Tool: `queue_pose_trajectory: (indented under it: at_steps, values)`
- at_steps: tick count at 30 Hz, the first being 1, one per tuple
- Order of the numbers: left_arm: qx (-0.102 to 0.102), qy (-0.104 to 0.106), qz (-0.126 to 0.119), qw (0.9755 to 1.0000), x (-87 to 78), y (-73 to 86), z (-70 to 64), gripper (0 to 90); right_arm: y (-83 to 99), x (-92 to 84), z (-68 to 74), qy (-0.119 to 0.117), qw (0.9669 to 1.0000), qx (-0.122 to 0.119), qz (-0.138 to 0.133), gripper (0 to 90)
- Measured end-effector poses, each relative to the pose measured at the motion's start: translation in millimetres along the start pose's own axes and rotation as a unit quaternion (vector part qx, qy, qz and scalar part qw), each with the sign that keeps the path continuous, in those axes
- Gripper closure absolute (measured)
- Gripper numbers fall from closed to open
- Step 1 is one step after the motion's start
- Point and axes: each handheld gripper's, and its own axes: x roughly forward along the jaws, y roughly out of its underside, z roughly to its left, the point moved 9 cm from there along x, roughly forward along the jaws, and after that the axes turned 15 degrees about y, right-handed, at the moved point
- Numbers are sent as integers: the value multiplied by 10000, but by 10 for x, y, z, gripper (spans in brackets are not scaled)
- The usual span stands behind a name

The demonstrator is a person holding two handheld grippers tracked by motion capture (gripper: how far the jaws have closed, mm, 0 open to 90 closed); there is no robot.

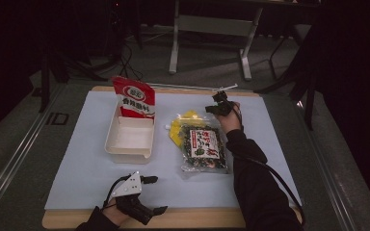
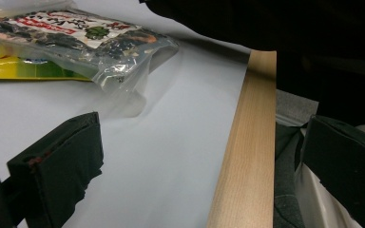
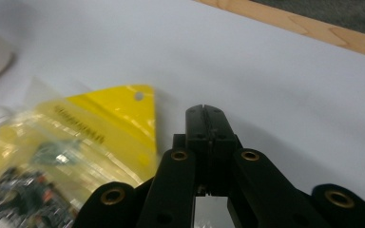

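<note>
Bare sheet [image 1: 265, 144] right of snack bag [image 1: 203, 147]

seaweed packet [image 1: 203, 148] on pouch [image 1: 180, 126], tray [image 1: 130, 137] to their left

yellow pouch [image 1: 183, 126] mostly hidden under seaweed bag [image 1: 203, 147], its print blurred in right gripper view

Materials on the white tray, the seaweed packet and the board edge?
White tray: looks like matte plastic or foam, with thick, smooth, rounded walls; can't tell which. Seaweed packet: clear glossy plastic film, crinkled with highlights, dark contents showing through. Board edge: light wood or wood-look laminate, with visible grain.
</note>
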Motion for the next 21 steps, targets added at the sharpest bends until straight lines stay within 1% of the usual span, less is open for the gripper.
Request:
queue_pose_trajectory:
  at_steps: [2, 3, 5, 7, 8, 10, 11, 13, 15, 19, 20, 21]
  values:
    - [-31, -10, -6, 10000, -8, 6, 3, 13, -3, 38, 6, 7, 10000, -28, 86, 900]
    - [-22, -24, 2, 10000, -12, 8, 6, 13, 4, 53, 22, -55, 9999, 6, 158, 900]
    - [-24, -28, -3, 10000, -16, 7, 6, 13, 35, 70, 37, 11, 9995, -82, 302, 900]
    - [-14, -26, 3, 10000, -16, 9, 4, 13, 71, 71, 56, -57, 9990, -88, 432, 900]
    - [-15, -32, 11, 10000, -15, 11, 4, 14, 85, 59, 57, -35, 9989, -125, 454, 900]
    - [-20, -30, 15, 10000, -13, 12, 5, 13, 102, 14, 79, -145, 9988, -136, 439, 900]
    - [-21, -29, 21, 10000, -13, 13, 6, 13, 111, -18, 89, -145, 9989, -164, 406, 900]
    - [-15, -31, 25, 10000, -9, 12, 6, 13, 144, -76, 124, -247, 9987, -204, 395, 900]
    - [-11, -32, 26, 10000, -7, 10, 4, 13, 198, -104, 137, -221, 9984, -306, 421, 900]
    - [13, -41, 41, 10000, -6, 5, -3, 13, 254, -176, 155, -251, 9987, -265, 358, 900]
    - [15, -43, 45, 10000, -7, 6, -2, 13, 293, -226, 173, -302, 9987, -286, 294, 900]
    - [14, -45, 50, 10000, -7, 7, 0, 13, 316, -250, 183, -337, 9986, -284, 291, 900]
